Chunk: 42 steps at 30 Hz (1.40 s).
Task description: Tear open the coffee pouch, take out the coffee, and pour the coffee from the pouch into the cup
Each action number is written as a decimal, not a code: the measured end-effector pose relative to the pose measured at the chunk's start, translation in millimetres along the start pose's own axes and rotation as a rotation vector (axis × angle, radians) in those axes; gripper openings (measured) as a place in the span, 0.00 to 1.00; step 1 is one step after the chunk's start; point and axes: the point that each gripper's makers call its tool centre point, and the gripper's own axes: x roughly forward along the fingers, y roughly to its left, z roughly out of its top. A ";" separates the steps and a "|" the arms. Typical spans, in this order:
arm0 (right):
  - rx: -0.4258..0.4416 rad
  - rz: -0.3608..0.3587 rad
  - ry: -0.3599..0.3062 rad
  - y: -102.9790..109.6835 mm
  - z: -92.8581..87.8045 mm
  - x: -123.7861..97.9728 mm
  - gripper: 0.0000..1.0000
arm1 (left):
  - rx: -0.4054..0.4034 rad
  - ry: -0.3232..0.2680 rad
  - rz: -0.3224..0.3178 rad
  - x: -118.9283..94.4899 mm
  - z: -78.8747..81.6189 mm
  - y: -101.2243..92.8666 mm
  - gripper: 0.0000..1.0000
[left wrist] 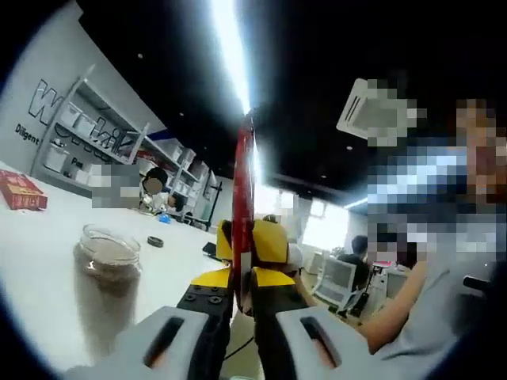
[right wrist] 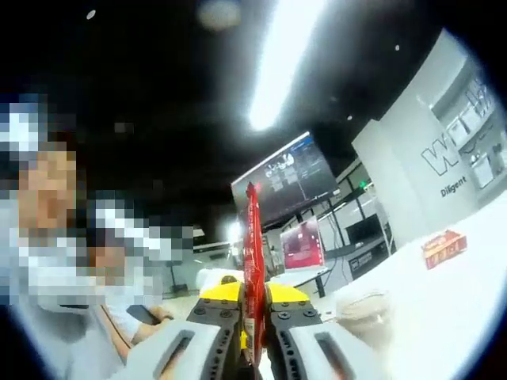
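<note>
red box (left wrist: 21, 191), wall shelves (left wrist: 87, 134), monitor (right wrist: 287, 184)

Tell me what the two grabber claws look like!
The left gripper has light grey, slotted finger bases, black middle links with small screws, and yellow tips. The right gripper looks the same: grey slotted bases, black screwed links, yellow tips.

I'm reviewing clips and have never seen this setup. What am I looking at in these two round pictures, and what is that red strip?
No robot here: a person holds a hand-held claw in each hand, with a fisheye camera riding on each. The left claw and right claw both pinch the same thin red coffee pouch, seen edge-on, between their yellow-tipped jaws. On the white table stands a clear glass cup with brownish contents, and farther off lies a red box. The surroundings are an office.
</note>
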 end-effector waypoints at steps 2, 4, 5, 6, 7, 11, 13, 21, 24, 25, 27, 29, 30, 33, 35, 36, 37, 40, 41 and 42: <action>0.013 -0.009 0.016 -4.0 0.0 -0.5 0.10 | 0.013 -0.010 -0.002 0.6 -0.3 1.4 0.13; 0.025 -0.009 0.049 -7.3 -1.9 -1.2 0.10 | 0.027 -0.036 0.010 -0.4 4.0 4.8 0.22; 0.020 -0.018 0.065 -10.8 -2.3 -2.0 0.10 | 0.025 -0.042 0.016 -1.9 6.3 7.3 0.28; 0.019 -0.022 0.085 -13.5 -3.7 -3.3 0.10 | 0.024 -0.046 0.024 -4.3 9.0 10.5 0.29; 0.017 -0.029 0.117 -17.9 -5.7 -5.6 0.10 | 0.031 -0.053 0.042 -8.0 12.8 15.8 0.30; -0.032 -0.103 0.257 -45.7 -12.2 -16.8 0.10 | 0.074 -0.074 0.104 -25.4 30.6 31.6 0.30; -0.055 -0.125 0.334 -55.3 -13.9 -20.9 0.10 | 0.096 -0.095 0.137 -35.3 43.0 39.5 0.30; -0.105 -0.190 0.562 -78.6 -16.3 -30.5 0.09 | 0.096 -0.110 0.195 -46.6 58.1 61.8 0.29; -0.118 -0.205 0.675 -87.6 -18.9 -36.4 0.09 | 0.125 -0.065 0.220 -49.1 59.4 77.1 0.30; -0.119 -0.205 0.711 -89.3 -19.6 -39.0 0.09 | 0.125 -0.058 0.221 -49.9 62.0 80.8 0.30; -0.130 -0.202 0.773 -90.9 -19.8 -42.2 0.09 | 0.132 -0.045 0.213 -49.6 68.7 86.1 0.30; -0.140 -0.201 0.828 -93.0 -18.8 -44.4 0.09 | 0.145 -0.019 0.196 -46.0 73.4 89.3 0.30; -0.141 -0.198 0.857 -93.2 -18.6 -45.7 0.09 | 0.145 -0.001 0.190 -43.6 74.6 92.1 0.30; -0.157 -0.190 0.949 -95.0 -15.6 -48.5 0.09 | 0.176 0.045 0.155 -35.7 78.1 93.2 0.30; -0.164 -0.183 1.003 -96.3 -13.5 -48.9 0.09 | 0.171 0.058 0.136 -32.1 80.7 94.1 0.31; -0.174 -0.178 1.053 -97.2 -12.4 -49.6 0.09 | 0.166 0.067 0.121 -29.2 82.4 96.6 0.31; -0.183 -0.172 1.091 -99.3 -11.5 -49.9 0.09 | 0.153 0.083 0.113 -27.1 81.2 98.9 0.32; -0.193 -0.167 1.207 -103.5 -11.1 -51.4 0.09 | 0.154 0.110 0.107 -23.2 78.6 106.2 0.32; -0.208 -0.159 1.241 -104.7 -11.1 -50.7 0.09 | 0.153 0.114 0.109 -22.5 78.3 109.2 0.32; -0.210 -0.153 1.272 -104.8 -11.2 -50.7 0.09 | 0.150 0.115 0.109 -22.7 77.9 110.9 0.32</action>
